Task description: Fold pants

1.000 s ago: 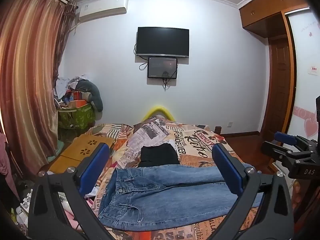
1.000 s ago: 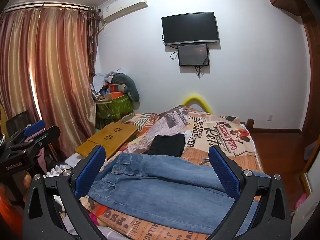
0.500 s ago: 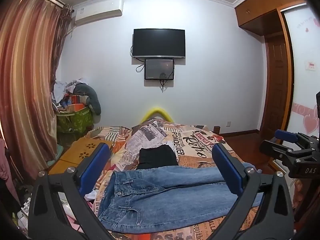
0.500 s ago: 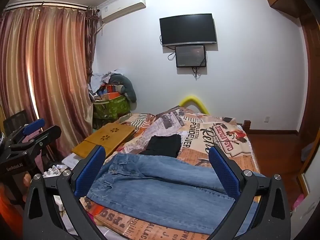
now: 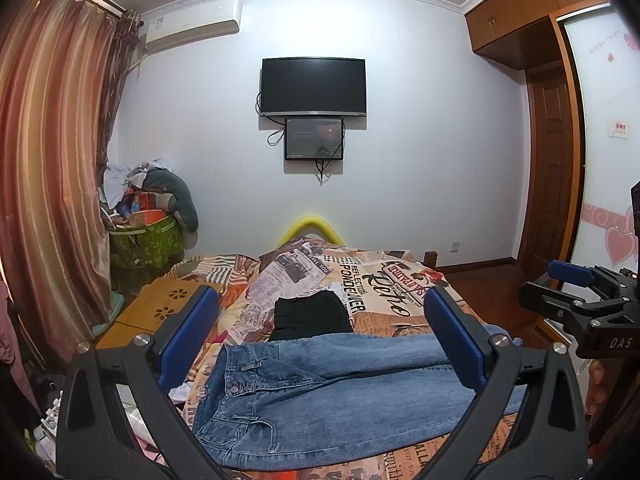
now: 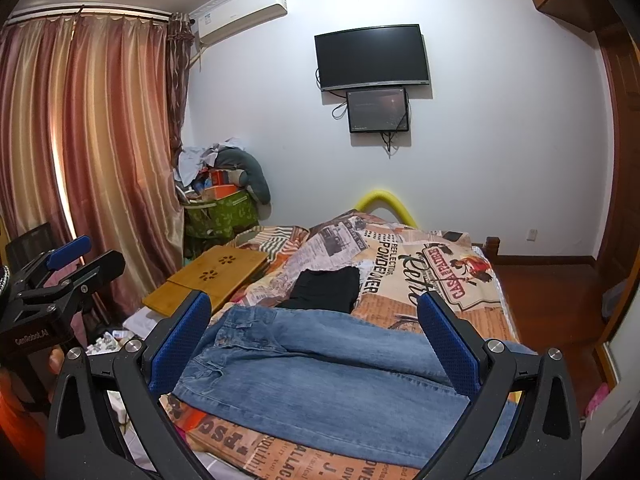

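Blue jeans (image 5: 328, 392) lie flat across the near end of the bed, waistband to the left, legs running right; they also show in the right wrist view (image 6: 320, 372). My left gripper (image 5: 320, 336) is open and empty, held above and in front of the jeans. My right gripper (image 6: 316, 340) is open and empty, also above the jeans. Each gripper shows in the other's view: the right one (image 5: 580, 300) at the right edge, the left one (image 6: 60, 272) at the left edge.
A folded black garment (image 5: 310, 316) lies on the printed bedspread (image 5: 380, 288) just beyond the jeans. A wooden lap table (image 6: 208, 276) sits at the bed's left side. A green basket of clutter (image 6: 220, 212) stands by the curtain. A TV (image 5: 314, 86) hangs on the far wall.
Both grippers have drifted slightly, so the room shifts a little in each view. The jeans have not moved and both grippers stay open.
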A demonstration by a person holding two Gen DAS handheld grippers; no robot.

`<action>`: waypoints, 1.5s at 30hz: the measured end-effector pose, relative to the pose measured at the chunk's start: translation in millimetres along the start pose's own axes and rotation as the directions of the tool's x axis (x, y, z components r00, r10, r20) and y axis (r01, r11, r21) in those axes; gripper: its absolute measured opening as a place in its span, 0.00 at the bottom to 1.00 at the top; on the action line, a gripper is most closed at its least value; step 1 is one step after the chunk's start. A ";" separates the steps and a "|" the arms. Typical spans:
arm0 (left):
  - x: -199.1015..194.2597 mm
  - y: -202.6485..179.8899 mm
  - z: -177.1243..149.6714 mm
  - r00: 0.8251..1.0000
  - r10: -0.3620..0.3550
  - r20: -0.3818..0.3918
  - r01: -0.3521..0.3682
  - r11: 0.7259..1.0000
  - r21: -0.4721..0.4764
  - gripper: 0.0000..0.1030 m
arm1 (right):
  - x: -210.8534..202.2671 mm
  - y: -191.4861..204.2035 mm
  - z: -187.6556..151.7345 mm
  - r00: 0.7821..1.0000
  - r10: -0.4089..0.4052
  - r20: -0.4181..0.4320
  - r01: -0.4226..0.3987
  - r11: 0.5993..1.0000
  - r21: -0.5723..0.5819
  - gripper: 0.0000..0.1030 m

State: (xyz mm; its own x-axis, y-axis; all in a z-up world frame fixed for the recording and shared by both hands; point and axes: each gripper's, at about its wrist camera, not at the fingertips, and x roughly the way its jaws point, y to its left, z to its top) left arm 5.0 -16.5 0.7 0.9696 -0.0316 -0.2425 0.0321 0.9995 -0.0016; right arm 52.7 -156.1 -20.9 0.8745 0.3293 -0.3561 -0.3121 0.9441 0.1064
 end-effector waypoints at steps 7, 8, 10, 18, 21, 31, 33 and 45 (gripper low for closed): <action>0.2 1.1 0.8 1.000 0.004 0.004 -0.004 1.000 0.001 1.00 | 0.1 0.3 -0.1 1.000 0.001 0.000 -0.001 1.000 0.001 1.00; -0.1 1.9 1.5 1.000 0.004 0.004 -0.004 1.000 0.001 1.00 | -0.1 0.3 0.1 1.000 0.001 0.000 -0.001 1.000 0.000 1.00; 0.3 1.9 1.3 1.000 0.003 0.004 -0.003 1.000 0.000 1.00 | 0.1 0.1 -0.3 1.000 -0.001 0.001 0.001 1.000 0.000 1.00; 1.3 2.8 1.1 1.000 0.005 0.005 -0.005 1.000 -0.003 1.00 | 0.3 0.6 -1.1 1.000 -0.001 0.001 0.001 1.000 0.000 1.00; 2.8 2.8 1.3 1.000 0.007 0.005 -0.007 1.000 -0.005 1.00 | 0.2 1.0 -1.0 1.000 -0.003 0.002 0.003 1.000 0.000 1.00; 3.0 3.9 -0.3 1.000 0.005 0.005 -0.005 1.000 -0.008 1.00 | 0.8 0.1 -0.2 1.000 -0.001 0.001 0.001 1.000 0.002 1.00; 3.1 3.8 -0.5 1.000 0.005 0.005 -0.005 1.000 -0.006 1.00 | 0.7 0.1 -0.2 1.000 0.000 0.001 0.000 1.000 0.002 1.00; 3.1 4.5 -0.8 1.000 0.003 0.003 -0.003 1.000 -0.008 1.00 | 0.7 0.1 0.2 1.000 -0.002 0.001 0.002 1.000 0.000 1.00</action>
State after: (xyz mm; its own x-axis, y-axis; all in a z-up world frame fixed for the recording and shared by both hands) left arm 8.0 -12.2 -0.9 0.9705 -0.0284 -0.2393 0.0270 0.9996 -0.0089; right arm 53.3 -155.8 -21.0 0.8755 0.3273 -0.3556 -0.3103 0.9447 0.1057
